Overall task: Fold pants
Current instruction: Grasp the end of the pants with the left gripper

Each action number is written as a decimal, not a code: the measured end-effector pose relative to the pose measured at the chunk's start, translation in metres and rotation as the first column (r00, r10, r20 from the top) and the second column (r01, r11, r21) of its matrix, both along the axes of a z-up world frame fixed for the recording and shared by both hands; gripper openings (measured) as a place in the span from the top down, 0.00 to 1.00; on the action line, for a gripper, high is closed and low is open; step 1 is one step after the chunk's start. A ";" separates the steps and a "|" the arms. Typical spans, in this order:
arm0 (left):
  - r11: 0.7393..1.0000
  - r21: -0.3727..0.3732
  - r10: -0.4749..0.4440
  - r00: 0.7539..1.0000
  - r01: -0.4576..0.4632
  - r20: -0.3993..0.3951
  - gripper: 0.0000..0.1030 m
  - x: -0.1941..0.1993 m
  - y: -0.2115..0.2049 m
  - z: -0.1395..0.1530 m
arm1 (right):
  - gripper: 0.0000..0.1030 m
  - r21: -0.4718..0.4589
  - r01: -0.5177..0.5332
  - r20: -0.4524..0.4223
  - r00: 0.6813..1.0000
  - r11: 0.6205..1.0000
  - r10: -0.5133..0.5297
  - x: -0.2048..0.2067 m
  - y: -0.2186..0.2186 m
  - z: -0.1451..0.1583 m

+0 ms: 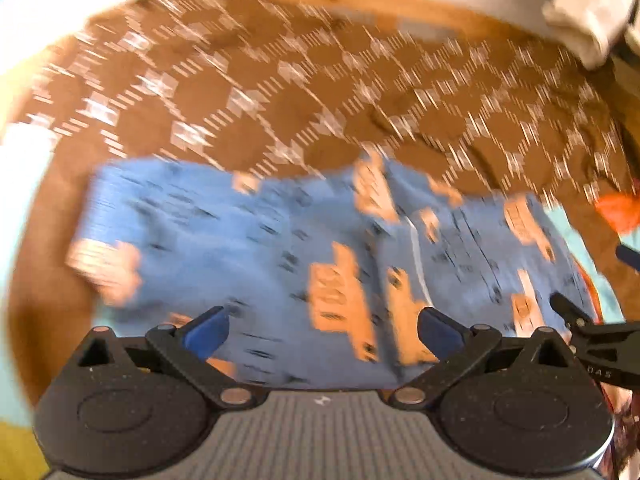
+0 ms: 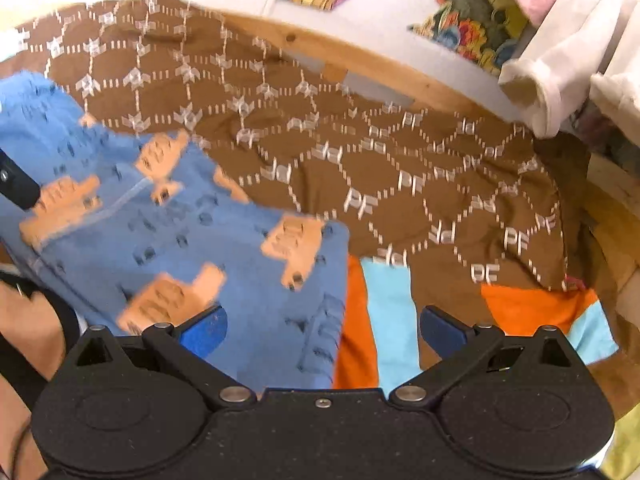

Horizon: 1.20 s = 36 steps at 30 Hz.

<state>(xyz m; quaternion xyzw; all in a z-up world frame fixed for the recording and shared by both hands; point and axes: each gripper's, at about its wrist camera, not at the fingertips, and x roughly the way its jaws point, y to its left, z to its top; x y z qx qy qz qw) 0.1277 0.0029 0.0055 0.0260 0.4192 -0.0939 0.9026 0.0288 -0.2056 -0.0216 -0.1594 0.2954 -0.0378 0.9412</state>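
The blue pants (image 1: 248, 248) with orange truck prints lie folded on a brown patterned cloth (image 1: 280, 92). My left gripper (image 1: 322, 334) is open, its blue pads spread wide just above the pants' near edge, holding nothing. My right gripper (image 2: 322, 330) is open too, over the pants' right edge (image 2: 224, 248) and an orange and light blue cloth (image 2: 376, 320). The right gripper's fingertip shows at the right of the left wrist view (image 1: 568, 312). Both views are motion blurred.
The brown cloth (image 2: 400, 184) covers the surface, with a wooden edge (image 2: 380, 64) behind it. White fabric (image 2: 560, 60) and colourful printed fabric (image 2: 472, 20) lie at the back right. My forearm (image 2: 24, 320) is at the left.
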 end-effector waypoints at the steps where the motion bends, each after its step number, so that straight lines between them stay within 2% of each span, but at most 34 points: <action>1: 1.000 -0.009 0.024 0.999 -0.023 0.024 0.00 -0.002 0.008 0.005 | 0.01 0.002 -0.004 0.015 1.000 1.000 0.004 0.000 0.003 0.003; 5: 0.981 -0.093 0.177 0.982 -0.170 0.066 0.00 -0.004 0.056 0.020 | 0.01 0.015 -0.065 0.045 0.997 0.998 0.064 0.009 0.021 0.009; 9: 0.928 -0.135 0.357 0.932 -0.347 0.059 0.00 0.001 0.096 0.020 | 0.01 0.025 -0.145 0.043 0.989 0.989 0.144 0.016 0.045 0.008; 11: 0.925 -0.136 0.369 0.924 -0.354 0.101 0.00 0.001 0.102 0.021 | 0.01 0.026 -0.176 0.029 0.984 0.984 0.175 0.017 0.056 0.007; 14: 0.931 -0.147 0.354 0.925 -0.334 0.142 0.03 0.000 0.103 0.017 | 0.01 0.009 -0.195 0.010 0.981 0.981 0.195 0.015 0.065 0.005; 18: 0.947 -0.138 0.311 0.938 -0.292 0.151 0.04 0.004 0.101 0.014 | 0.01 -0.004 -0.177 -0.015 0.984 0.984 0.177 0.014 0.066 0.002; 21: 0.946 -0.178 0.299 0.940 -0.271 0.161 0.00 0.008 0.101 0.014 | 0.01 0.011 -0.156 -0.035 0.987 0.988 0.156 0.016 0.066 -0.001; 24: 0.925 -0.261 0.312 0.944 -0.276 0.108 0.01 0.019 0.110 0.009 | 0.01 0.007 -0.163 -0.044 0.986 0.987 0.163 0.018 0.071 -0.003; 26: 0.899 -0.327 0.327 0.944 -0.292 0.054 0.12 0.026 0.118 0.003 | 0.01 -0.001 -0.174 -0.042 0.984 0.985 0.174 0.020 0.073 -0.004; 28: 0.872 -0.380 0.339 0.941 -0.309 0.014 0.17 0.030 0.125 0.000 | 0.01 0.000 -0.182 -0.039 0.982 0.983 0.182 0.022 0.074 -0.003; 36: 0.811 -0.437 0.415 0.909 -0.388 -0.038 0.35 0.035 0.144 -0.011 | 0.01 0.006 -0.205 -0.023 0.978 0.979 0.205 0.042 0.077 -0.003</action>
